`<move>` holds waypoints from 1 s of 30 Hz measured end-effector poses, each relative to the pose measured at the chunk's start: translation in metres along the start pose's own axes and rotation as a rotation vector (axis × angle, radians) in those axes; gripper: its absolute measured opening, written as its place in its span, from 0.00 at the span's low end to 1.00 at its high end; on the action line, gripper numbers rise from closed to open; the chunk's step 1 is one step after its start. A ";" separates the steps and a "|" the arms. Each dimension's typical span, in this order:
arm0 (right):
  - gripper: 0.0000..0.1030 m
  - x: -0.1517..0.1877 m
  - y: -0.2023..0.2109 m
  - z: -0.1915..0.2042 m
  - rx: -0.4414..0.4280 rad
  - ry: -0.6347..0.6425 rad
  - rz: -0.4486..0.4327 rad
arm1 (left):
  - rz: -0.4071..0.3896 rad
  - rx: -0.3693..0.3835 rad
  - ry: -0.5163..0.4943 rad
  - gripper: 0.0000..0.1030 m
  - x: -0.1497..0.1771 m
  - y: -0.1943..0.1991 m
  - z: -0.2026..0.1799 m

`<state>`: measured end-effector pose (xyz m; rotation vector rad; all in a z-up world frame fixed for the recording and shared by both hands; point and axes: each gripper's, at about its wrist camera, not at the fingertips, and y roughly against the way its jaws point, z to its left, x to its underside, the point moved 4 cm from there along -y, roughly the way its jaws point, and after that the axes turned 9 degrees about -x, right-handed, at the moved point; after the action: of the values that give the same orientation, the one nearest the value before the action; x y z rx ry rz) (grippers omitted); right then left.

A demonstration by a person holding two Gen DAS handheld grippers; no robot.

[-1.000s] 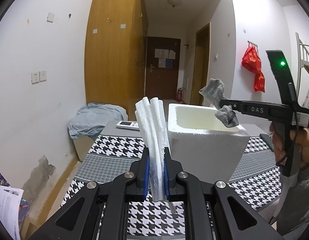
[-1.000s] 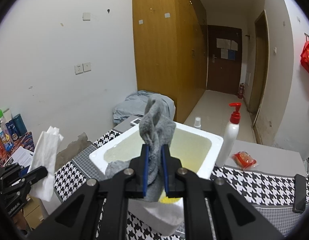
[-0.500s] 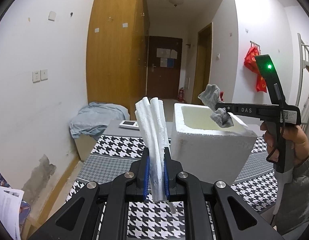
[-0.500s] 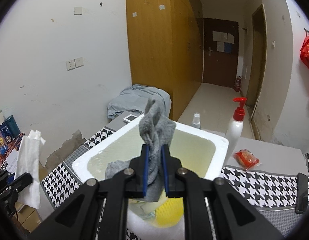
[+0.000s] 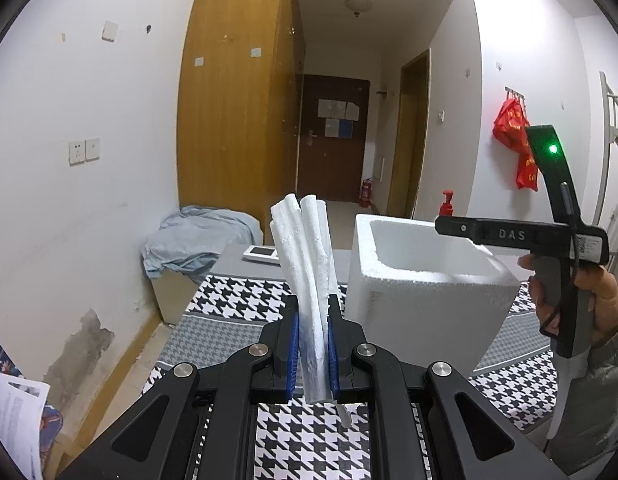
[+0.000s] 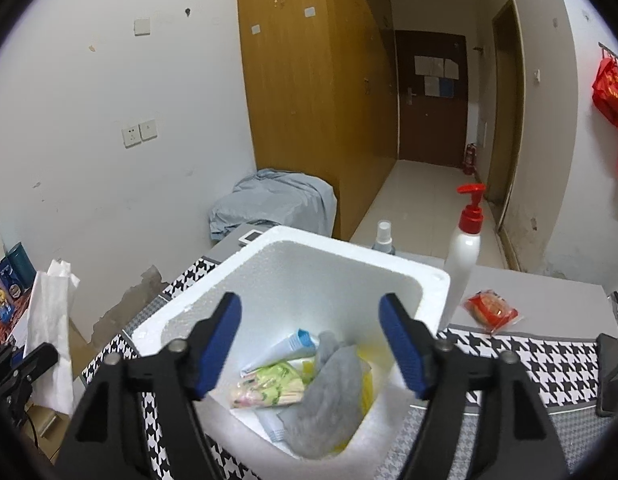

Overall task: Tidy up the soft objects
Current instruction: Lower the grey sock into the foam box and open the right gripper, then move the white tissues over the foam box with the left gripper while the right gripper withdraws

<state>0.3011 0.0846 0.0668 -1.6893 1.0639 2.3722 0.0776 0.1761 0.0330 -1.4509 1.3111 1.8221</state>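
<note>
The right gripper (image 6: 311,342), jaws just opened and empty, hangs above the foam box (image 6: 431,280) where the grey cloth (image 6: 329,392) lies, while the left gripper (image 5: 312,346) stays clamped on the white towel (image 5: 305,264).

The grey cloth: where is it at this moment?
In the right wrist view, the grey cloth lies inside the white foam box, on the packets at its bottom, below the open right gripper.
</note>
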 end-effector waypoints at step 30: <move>0.87 0.032 0.062 -0.023 0.043 0.026 -0.055 | 0.005 0.134 -0.062 0.12 -0.026 -0.019 -0.047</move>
<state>0.2823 0.0142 0.0671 -1.7171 1.0497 2.2835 0.1245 0.1481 0.0505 -1.3124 1.3783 1.7328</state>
